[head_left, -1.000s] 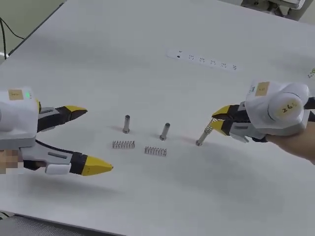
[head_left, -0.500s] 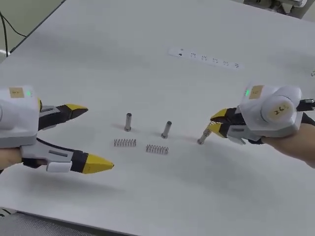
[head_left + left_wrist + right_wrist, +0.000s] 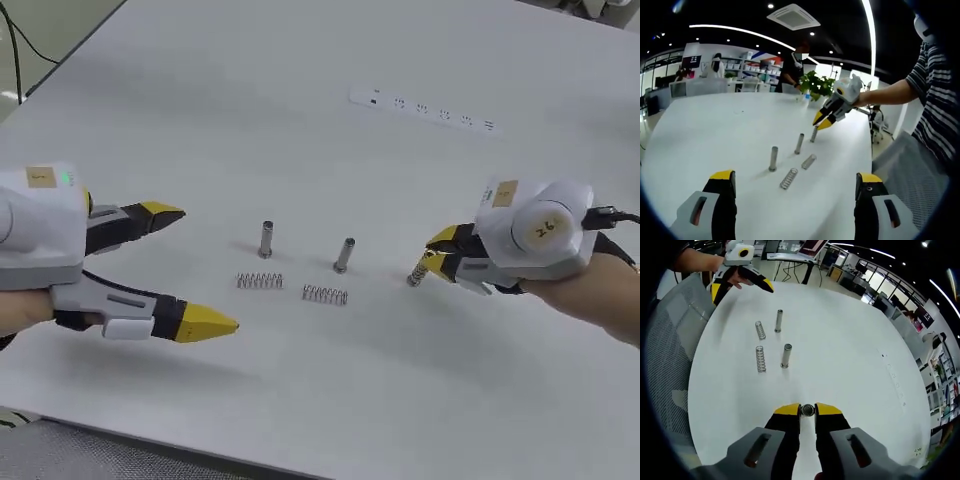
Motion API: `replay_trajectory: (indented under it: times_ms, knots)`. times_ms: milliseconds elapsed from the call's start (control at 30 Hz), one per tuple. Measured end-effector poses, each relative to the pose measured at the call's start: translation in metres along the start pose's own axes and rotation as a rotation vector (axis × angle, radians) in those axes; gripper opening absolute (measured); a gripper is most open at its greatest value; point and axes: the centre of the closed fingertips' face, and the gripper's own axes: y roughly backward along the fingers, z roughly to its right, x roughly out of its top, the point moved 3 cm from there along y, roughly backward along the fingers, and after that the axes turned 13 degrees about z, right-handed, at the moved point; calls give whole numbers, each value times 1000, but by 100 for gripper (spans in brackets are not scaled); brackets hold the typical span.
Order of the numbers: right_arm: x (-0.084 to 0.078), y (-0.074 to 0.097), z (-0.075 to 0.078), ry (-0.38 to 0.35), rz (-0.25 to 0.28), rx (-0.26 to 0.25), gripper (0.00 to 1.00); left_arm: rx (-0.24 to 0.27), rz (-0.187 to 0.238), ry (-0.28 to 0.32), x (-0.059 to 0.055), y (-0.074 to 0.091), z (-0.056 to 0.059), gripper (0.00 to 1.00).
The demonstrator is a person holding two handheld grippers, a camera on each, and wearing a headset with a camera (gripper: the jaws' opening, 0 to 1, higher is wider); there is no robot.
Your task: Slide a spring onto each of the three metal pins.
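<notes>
**Table** (image 3: 330,400): white, flat. **Left gripper** (image 3: 190,268), at left: jaws spread wide, empty. **Right gripper** (image 3: 433,255), at right: jaws closed to a narrow gap on the spring (image 3: 425,264) riding the leaning right pin (image 3: 413,279). **Left pin** (image 3: 266,240) and **middle pin** (image 3: 345,255): stiff steel, upright, probably easy to tip. **Left spring** (image 3: 259,281) and **middle spring** (image 3: 324,294), lying just near of them: light, compliant, prone to roll; pinch gently mid-coil. Thin grey wire coils.

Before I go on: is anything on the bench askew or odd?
Yes: the rightmost pin leans, its spring-covered top pinched by the right hand-held gripper, while the left pin and middle pin stand upright.
</notes>
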Motion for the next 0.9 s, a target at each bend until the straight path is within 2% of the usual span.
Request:
replay_trajectory:
  times_ms: [333, 600, 900]
  knots:
    - [-4, -4, 0, -39, 12, -14, 8, 2, -3, 1, -1, 1, -1, 97]
    - [-4, -5, 2, -32, 17, -13, 9, 0, 0, 7, -1, -1, 1, 96]
    - [-2, -3, 4, -43, 30, -43, 13, 3, 3, 7, 1, -1, 1, 96]
